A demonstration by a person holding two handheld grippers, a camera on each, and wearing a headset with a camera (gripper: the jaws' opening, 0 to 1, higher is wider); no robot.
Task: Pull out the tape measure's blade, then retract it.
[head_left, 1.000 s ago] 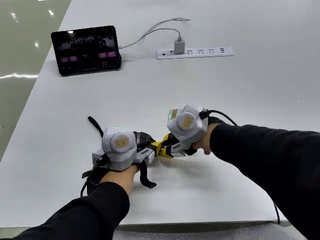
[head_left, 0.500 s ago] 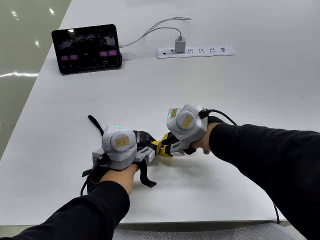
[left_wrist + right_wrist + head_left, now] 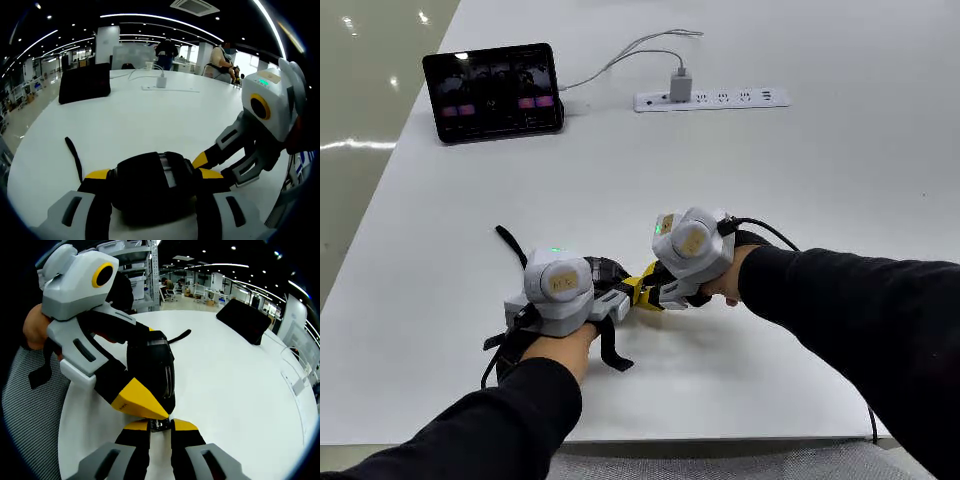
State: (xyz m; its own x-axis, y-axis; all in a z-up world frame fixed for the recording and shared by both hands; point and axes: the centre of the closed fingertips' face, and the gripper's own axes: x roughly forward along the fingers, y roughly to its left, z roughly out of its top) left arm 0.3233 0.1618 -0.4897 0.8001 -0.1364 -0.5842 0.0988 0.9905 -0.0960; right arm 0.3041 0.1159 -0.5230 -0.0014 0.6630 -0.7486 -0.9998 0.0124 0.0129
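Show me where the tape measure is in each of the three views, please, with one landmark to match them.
Head view: the tape measure, low centre, partly covered.
Left gripper view: bottom centre, its black case held in the left claw.
Right gripper view: centre left; the right claw grips its blade tip.
Shared landmark: the black tablet, farther away.

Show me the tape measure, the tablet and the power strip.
tape measure (image 3: 150, 187), left gripper view, middle of its black case.
tablet (image 3: 495, 92), head view, centre of its screen.
power strip (image 3: 740, 99), head view, its white top face.
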